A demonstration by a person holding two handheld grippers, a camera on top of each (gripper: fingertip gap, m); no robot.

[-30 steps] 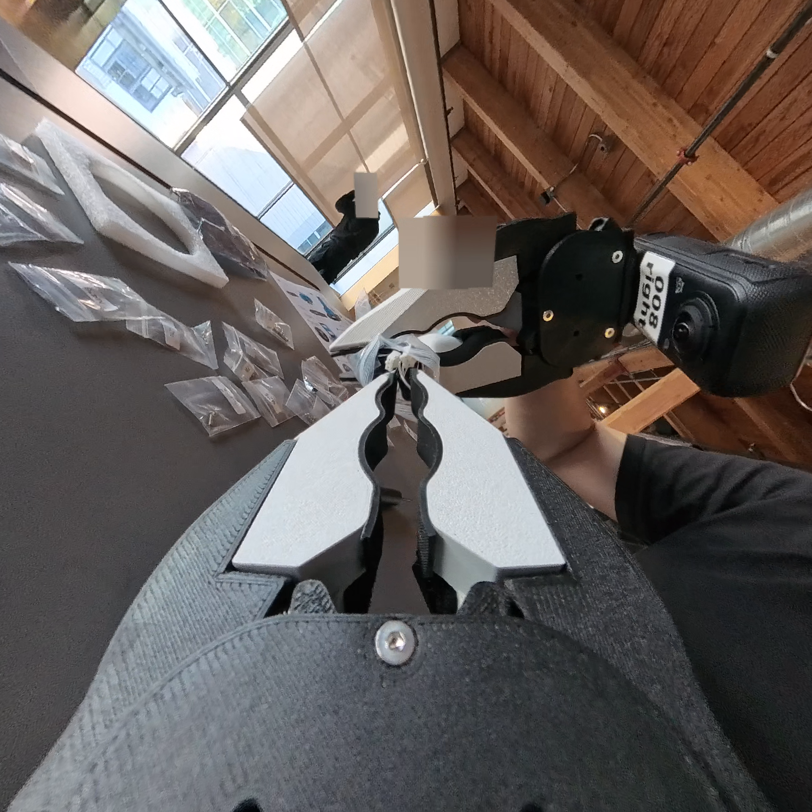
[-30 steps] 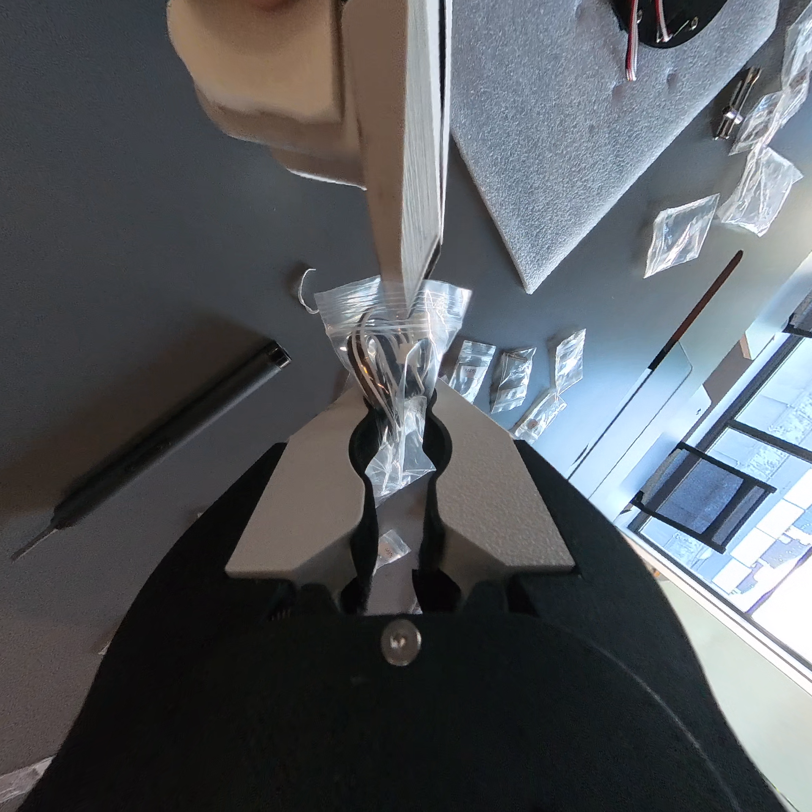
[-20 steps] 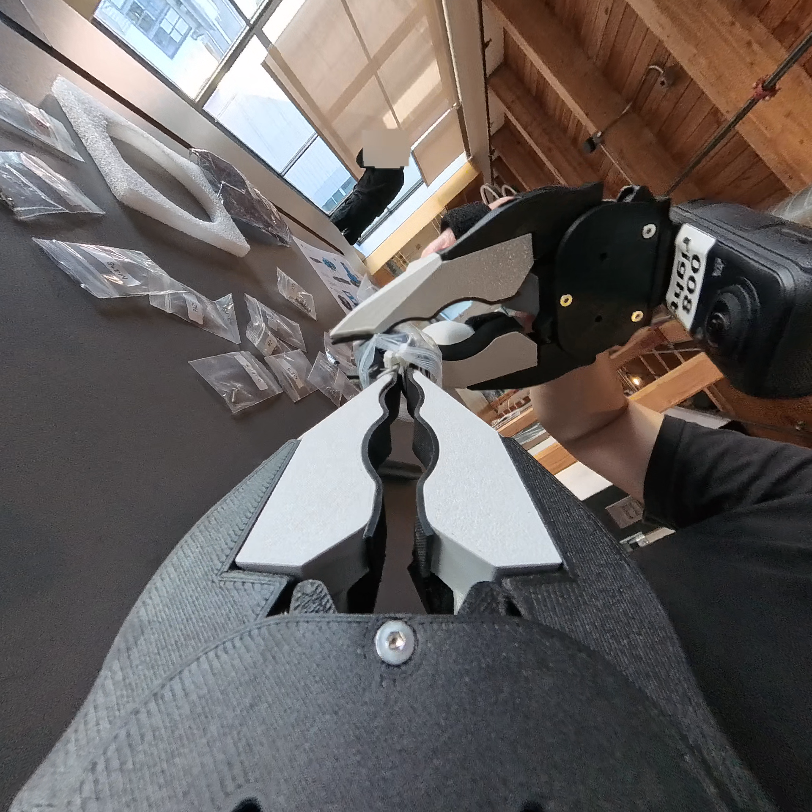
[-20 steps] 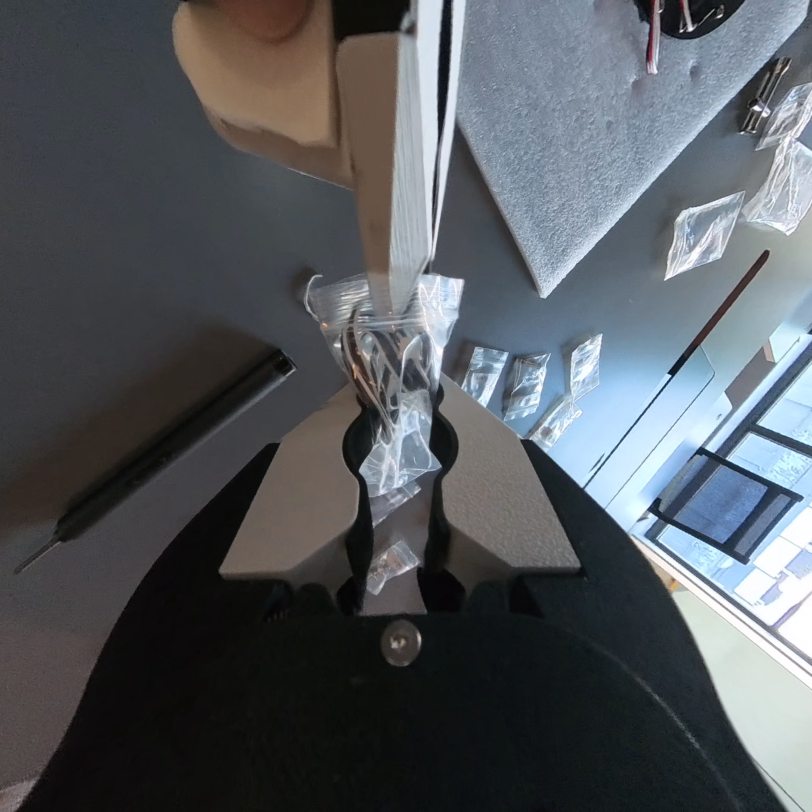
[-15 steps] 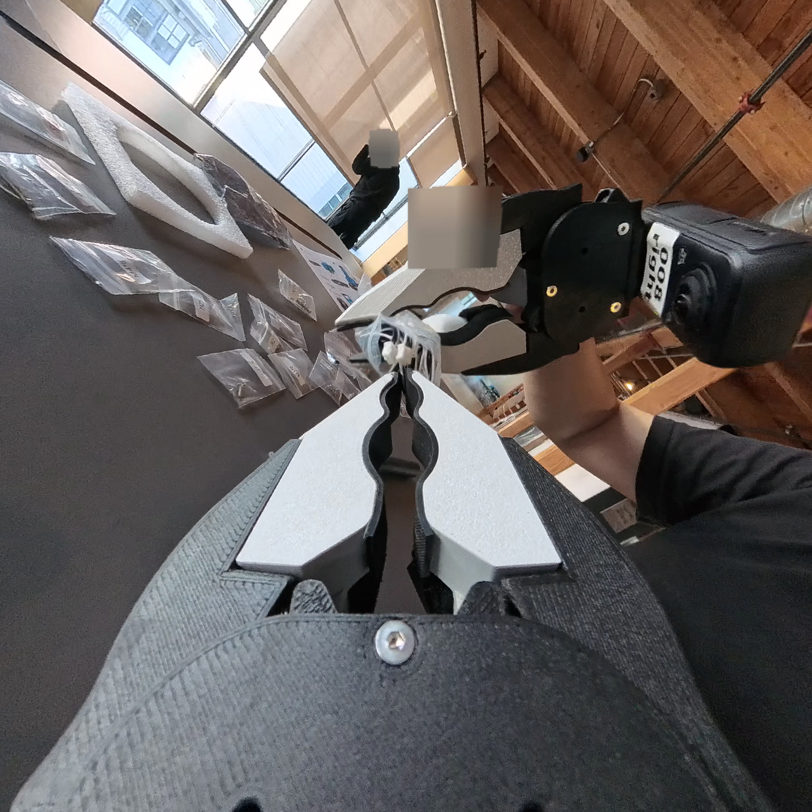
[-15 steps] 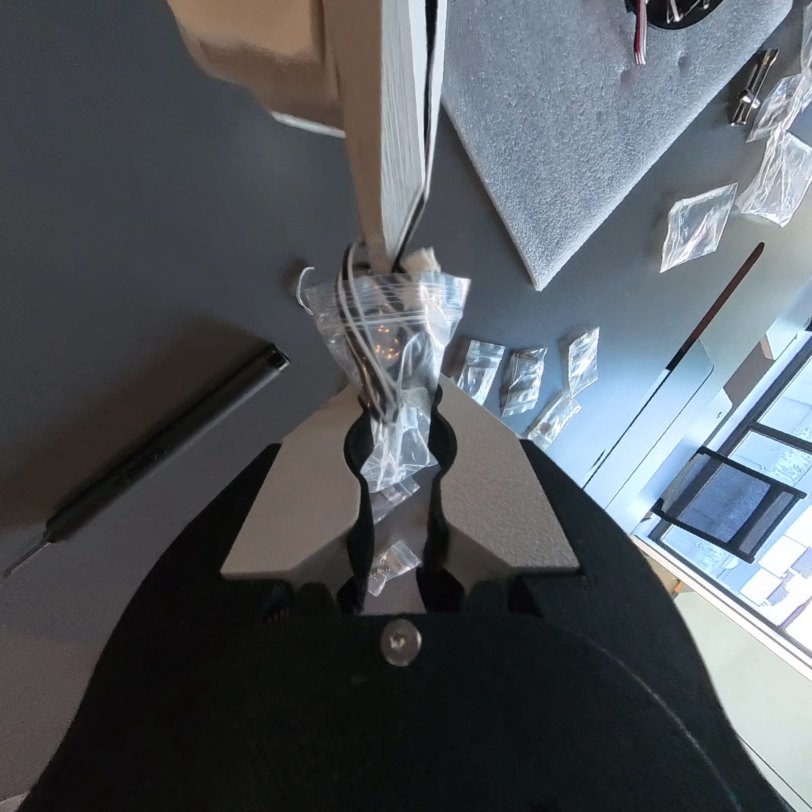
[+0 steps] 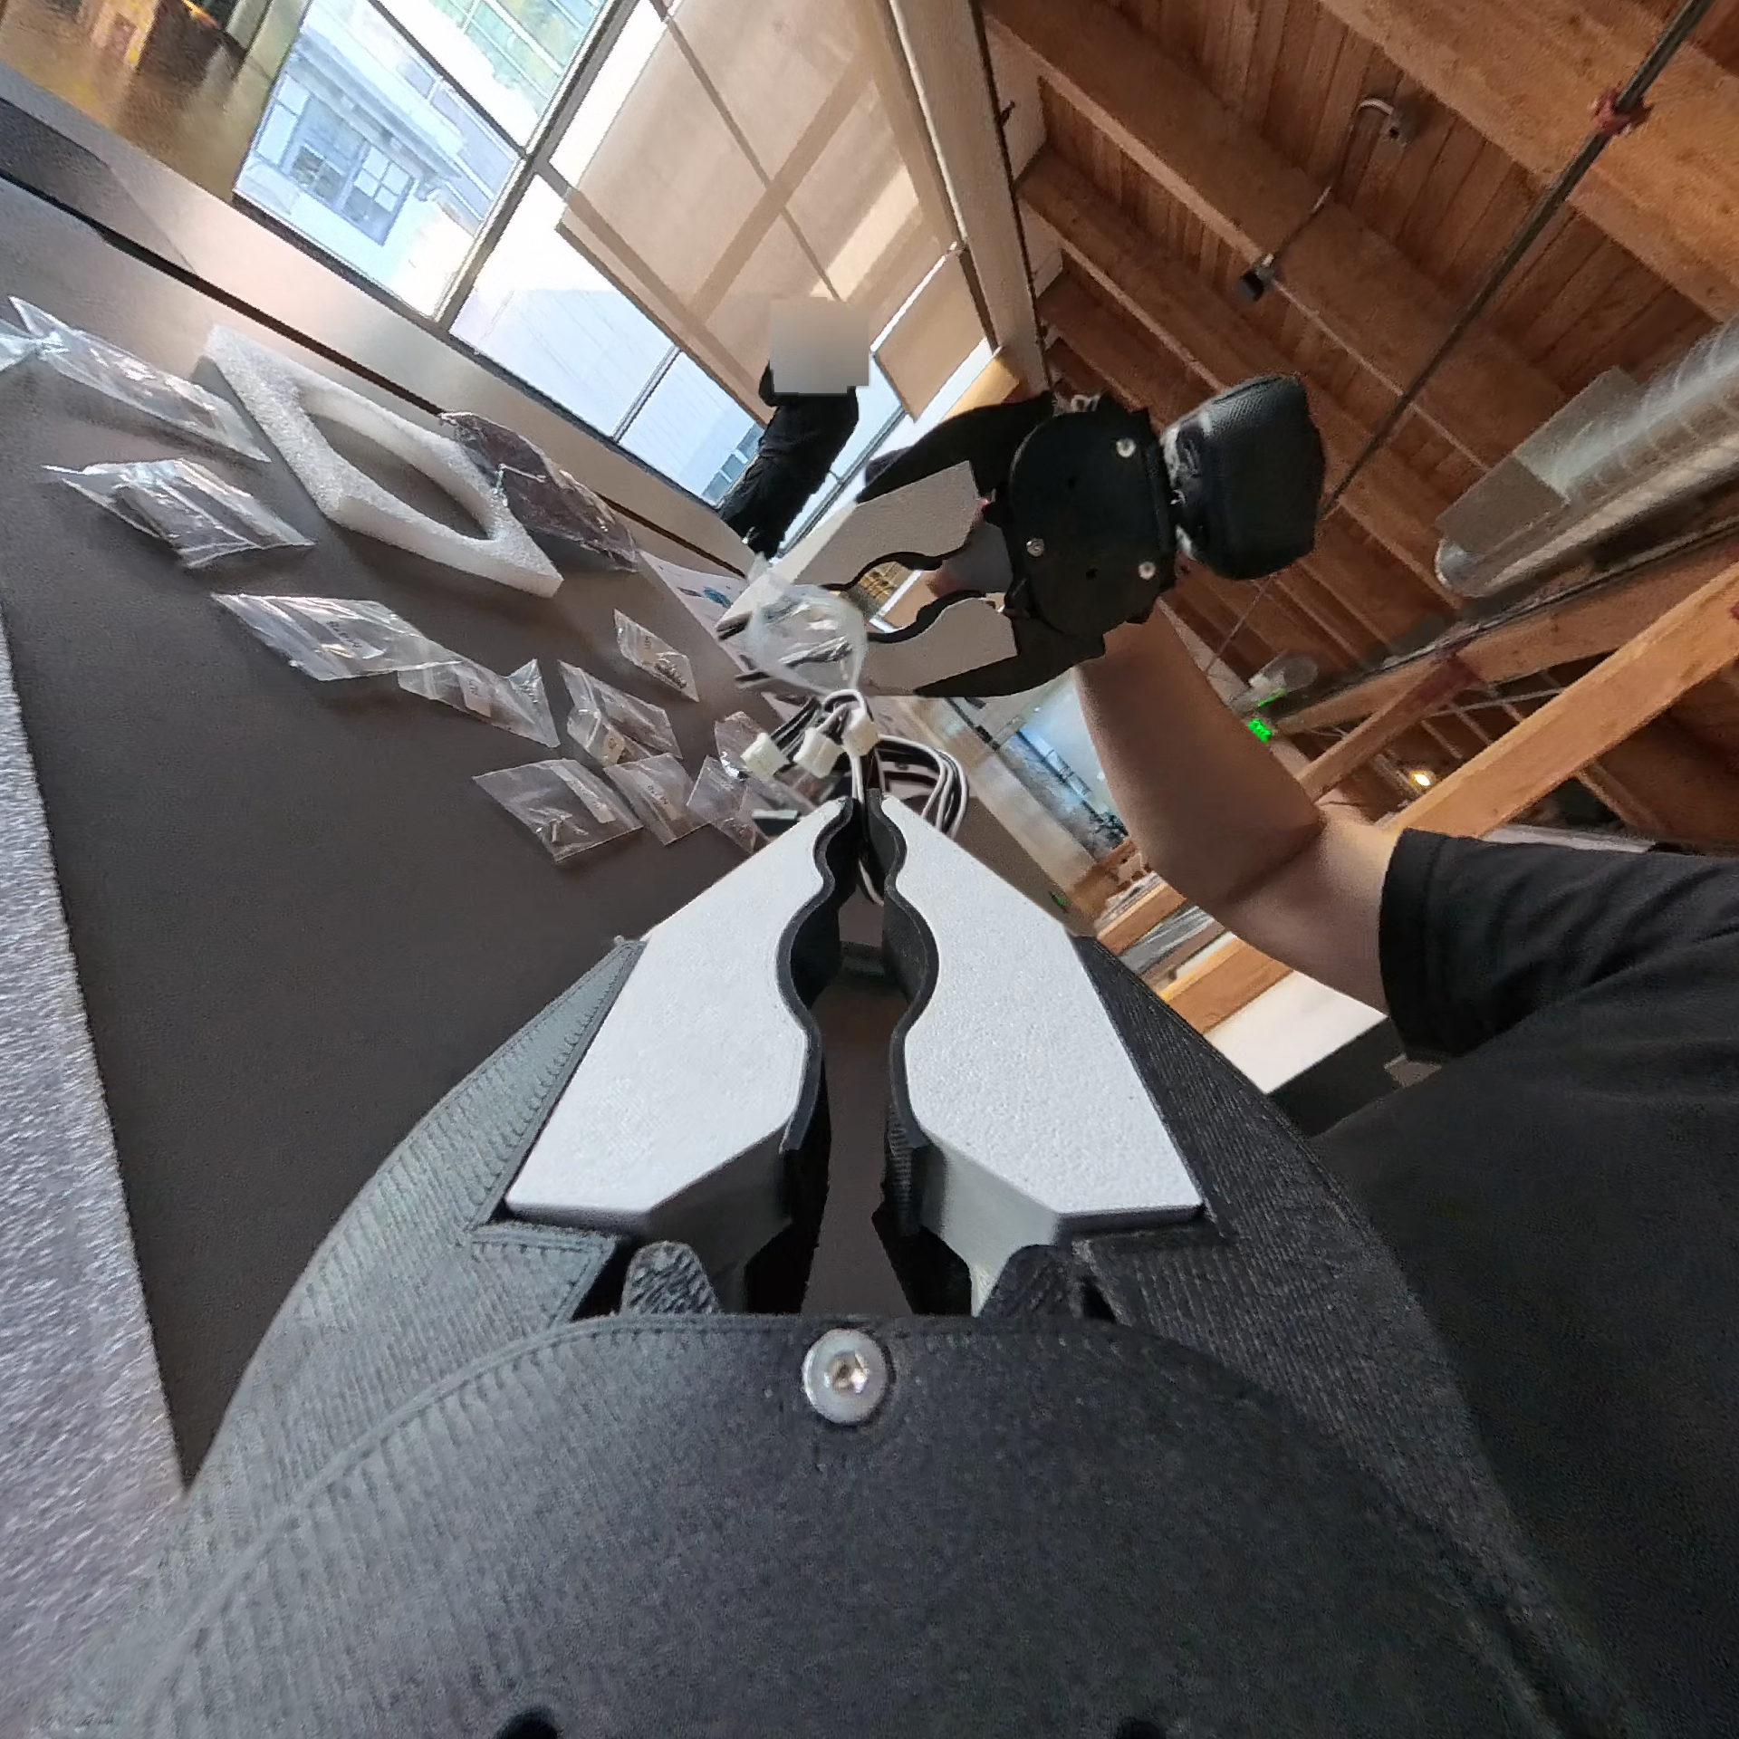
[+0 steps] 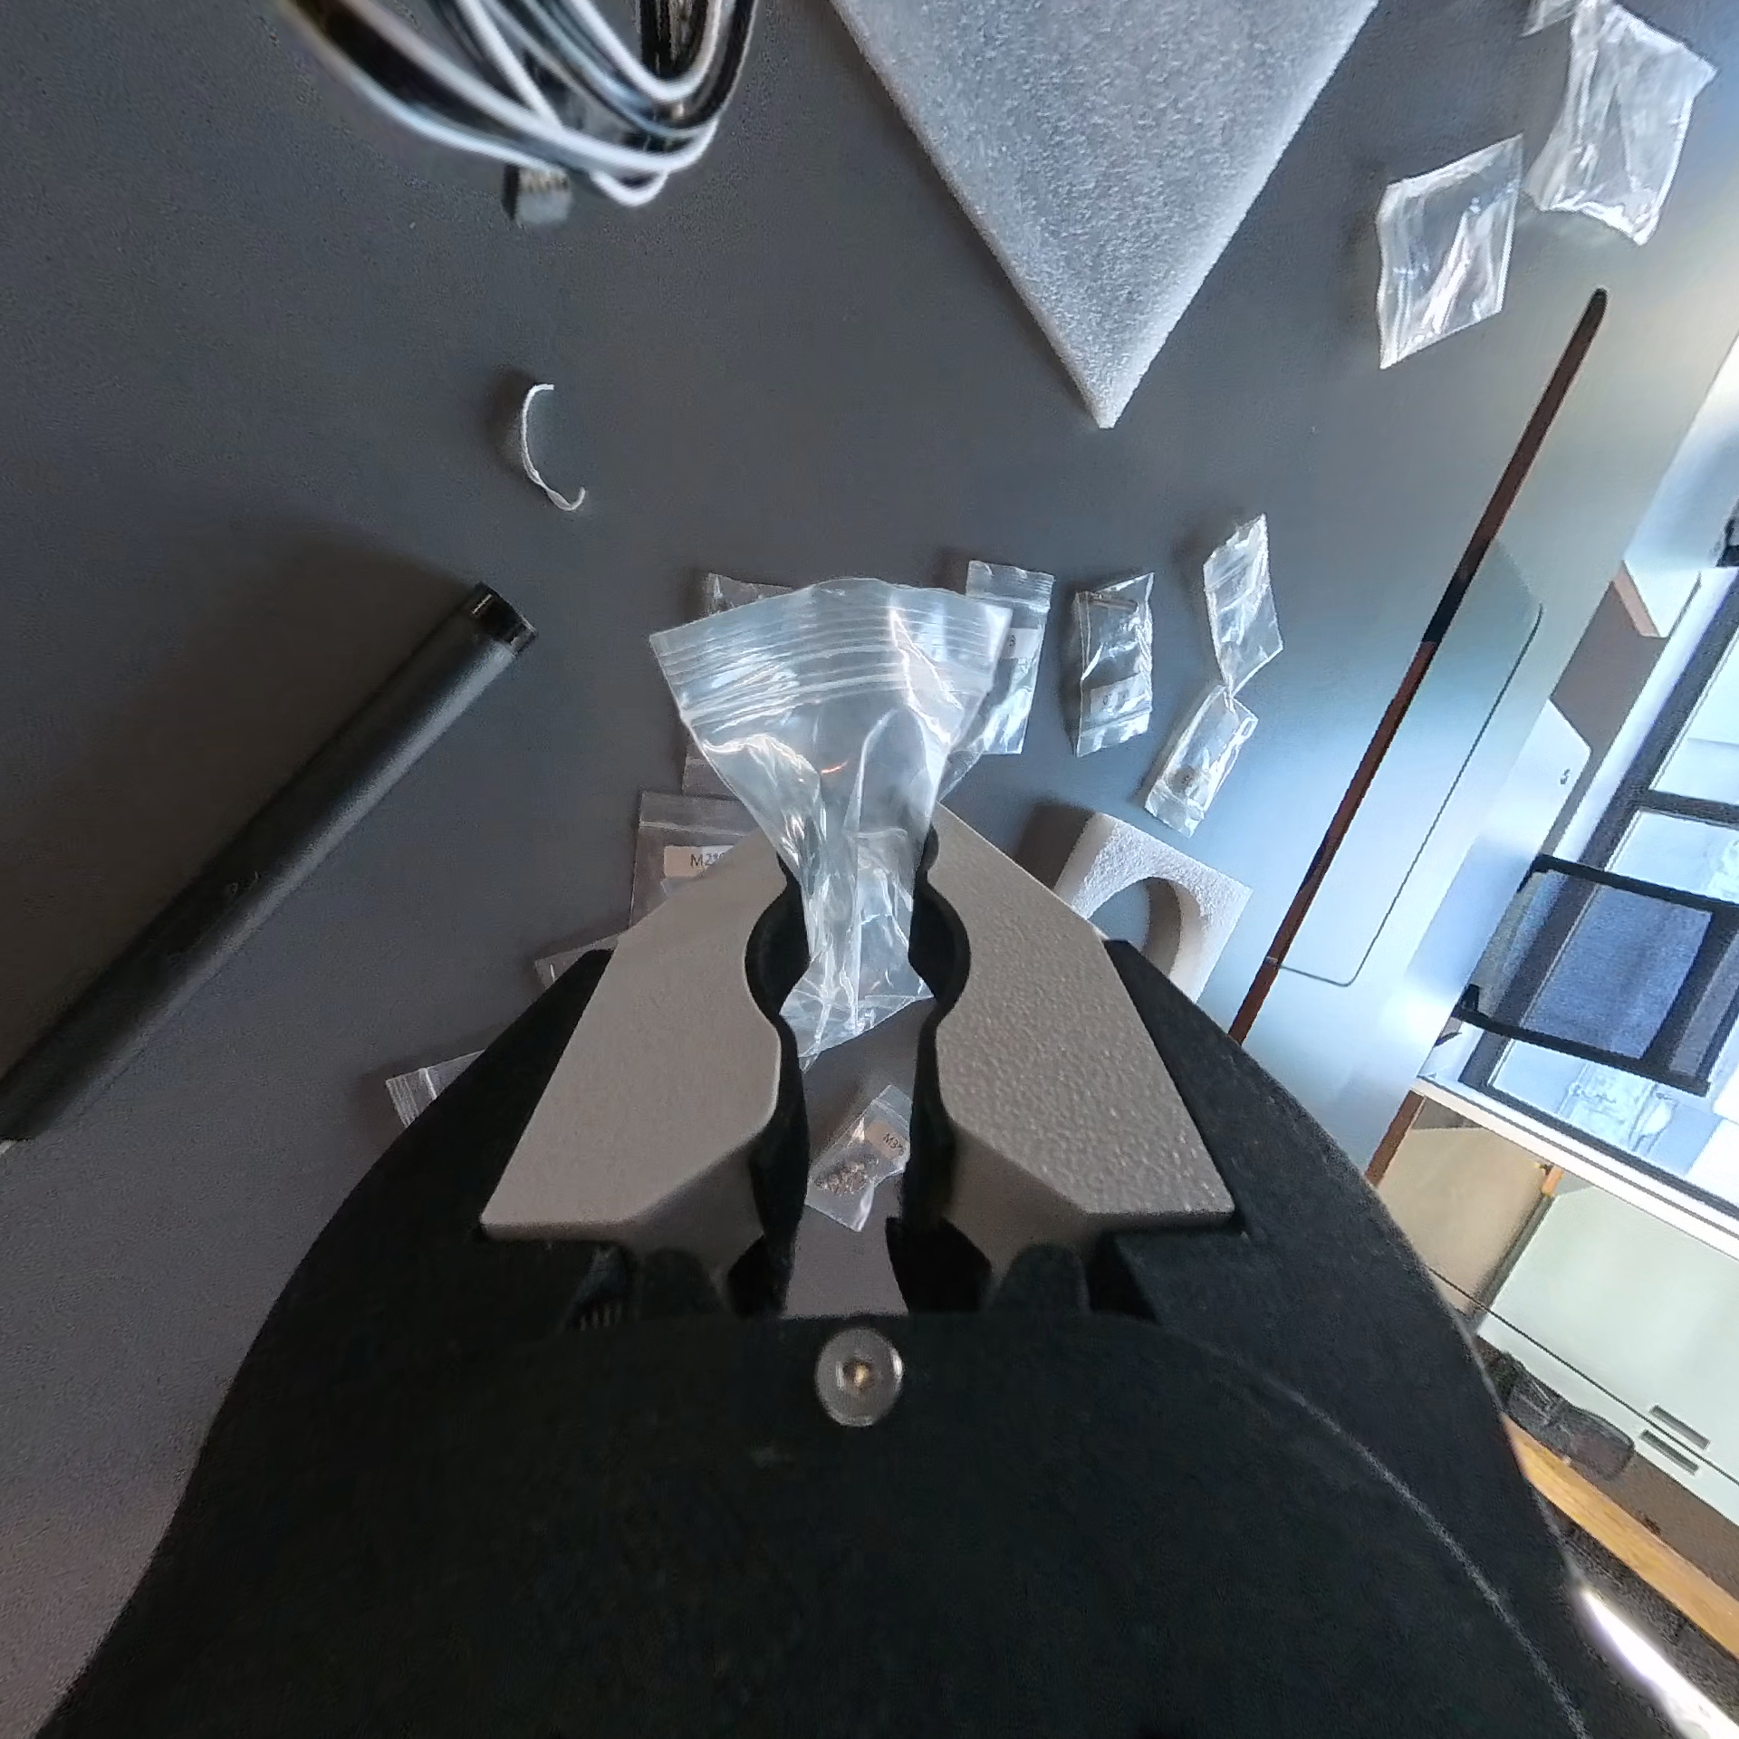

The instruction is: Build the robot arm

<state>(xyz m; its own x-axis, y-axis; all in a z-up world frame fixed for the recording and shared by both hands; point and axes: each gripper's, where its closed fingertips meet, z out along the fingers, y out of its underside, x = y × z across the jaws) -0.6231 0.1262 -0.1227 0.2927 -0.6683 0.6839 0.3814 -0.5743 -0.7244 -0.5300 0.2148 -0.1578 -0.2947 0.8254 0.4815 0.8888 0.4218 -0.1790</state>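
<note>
1. Looking across the dark table (image 8: 282,282), I see it littered with small clear packets (image 8: 1115,659). A grey foam sheet (image 8: 1082,188) lies at the far side, and a black rod-shaped tool (image 8: 245,847) lies flat to my left. A white foam frame (image 7: 376,470) sits farther off, near the window.

2. My right gripper (image 8: 861,828) is clamped on the crumpled lower part of an empty zip bag (image 8: 828,696). The bag's zip end stands up, clear of the table. I judge the film very light, limp and slick. Pinching a gathered fold, as now, should hold better than pinching a flat face.

3. My left gripper (image 7: 864,809) is closed tight on a bundle of black and white wires (image 7: 903,762), held in the air just beside the bag. The white connectors (image 7: 800,748) poke out past the fingertips. I judge the bundle light and springy, likely to uncoil. The wires are the place to grip, not the small plastic plugs, which look easier to damage.

4. A tiny white curl of tie (image 8: 541,442) lies loose on the table.
</note>
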